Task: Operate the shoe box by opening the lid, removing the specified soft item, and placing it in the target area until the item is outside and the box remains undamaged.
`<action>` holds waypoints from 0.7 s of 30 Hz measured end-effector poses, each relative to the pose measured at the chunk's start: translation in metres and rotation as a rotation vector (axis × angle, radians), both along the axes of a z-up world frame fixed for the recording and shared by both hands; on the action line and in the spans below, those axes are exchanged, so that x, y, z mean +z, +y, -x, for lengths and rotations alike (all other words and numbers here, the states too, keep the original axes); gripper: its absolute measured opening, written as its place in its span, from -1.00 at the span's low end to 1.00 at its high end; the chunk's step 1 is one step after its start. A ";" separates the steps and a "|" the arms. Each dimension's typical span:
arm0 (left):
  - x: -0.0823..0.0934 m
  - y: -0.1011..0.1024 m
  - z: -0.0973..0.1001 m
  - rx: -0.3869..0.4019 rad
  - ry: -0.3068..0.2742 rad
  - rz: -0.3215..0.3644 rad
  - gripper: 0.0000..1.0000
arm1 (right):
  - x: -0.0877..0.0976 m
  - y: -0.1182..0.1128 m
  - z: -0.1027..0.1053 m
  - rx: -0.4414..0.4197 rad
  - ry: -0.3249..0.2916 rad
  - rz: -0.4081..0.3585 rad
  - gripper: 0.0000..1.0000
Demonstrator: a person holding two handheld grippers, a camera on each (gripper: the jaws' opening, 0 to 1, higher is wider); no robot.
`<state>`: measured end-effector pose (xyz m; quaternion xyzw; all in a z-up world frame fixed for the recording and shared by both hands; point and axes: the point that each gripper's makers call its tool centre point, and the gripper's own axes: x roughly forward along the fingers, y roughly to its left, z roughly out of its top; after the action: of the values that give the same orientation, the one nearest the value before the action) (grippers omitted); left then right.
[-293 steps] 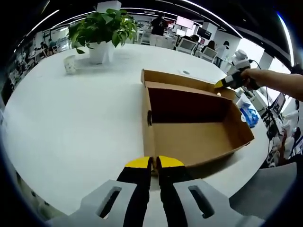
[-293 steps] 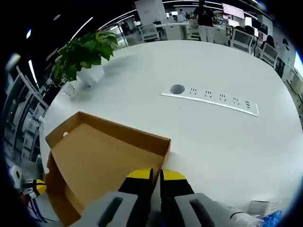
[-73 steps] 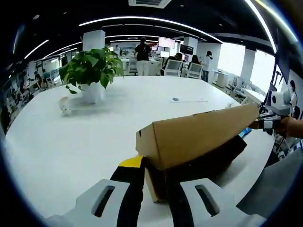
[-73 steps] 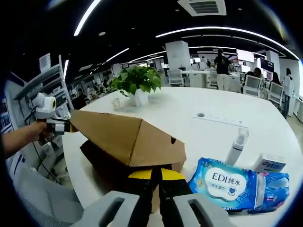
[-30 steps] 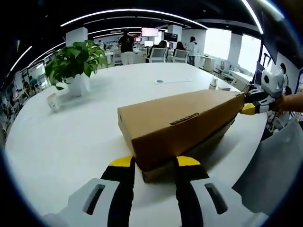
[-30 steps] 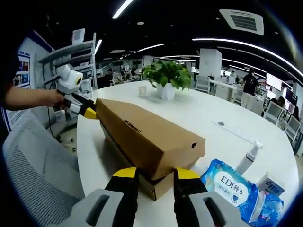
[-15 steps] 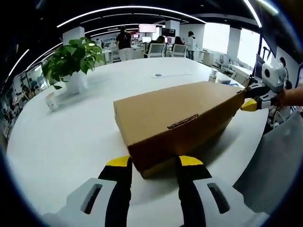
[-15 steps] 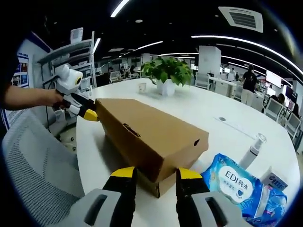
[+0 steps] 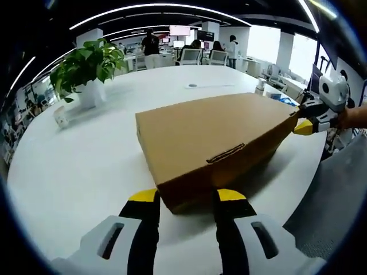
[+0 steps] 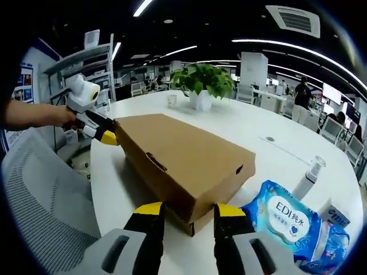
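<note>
Left tongs [image 9: 186, 197] stand spread, their yellow tips on either side of one end of the shoe box [image 9: 215, 137], which lies on the white bench [image 9: 74, 166] with its lid [image 9: 200, 129] down. Right tongs [image 10: 186, 211] are spread too, with the opposite end of the box between their tips. In the left gripper view the right tongs show at the far corner of the box; in the right gripper view the left tongs, in a hand [image 10: 57, 117], sit at the far corner. A blue pack of wipes [image 10: 281, 220], a pump bottle [image 10: 307, 177] and a small carton [image 10: 338, 217] lie beside the box. A potted plant [image 9: 86, 71] and a small cup [image 9: 60, 116] stand further off.
</note>
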<state>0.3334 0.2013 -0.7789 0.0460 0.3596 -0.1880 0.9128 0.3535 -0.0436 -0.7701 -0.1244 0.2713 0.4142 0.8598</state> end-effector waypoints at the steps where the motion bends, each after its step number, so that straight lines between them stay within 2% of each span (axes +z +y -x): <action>1: 0.000 0.000 0.000 0.001 0.001 0.000 -0.26 | 0.000 0.000 0.000 -0.001 0.001 -0.001 -0.38; 12: 0.000 0.003 0.004 0.003 0.017 0.014 -0.30 | 0.002 0.000 0.002 -0.001 0.007 -0.013 -0.39; 21: 0.015 0.007 0.005 0.016 -0.014 0.036 -0.31 | 0.018 -0.004 -0.001 0.002 -0.016 -0.034 -0.38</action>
<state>0.3288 0.2088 -0.7637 0.0279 0.3499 -0.1869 0.9175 0.3544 -0.0475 -0.7522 -0.1133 0.2574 0.4189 0.8634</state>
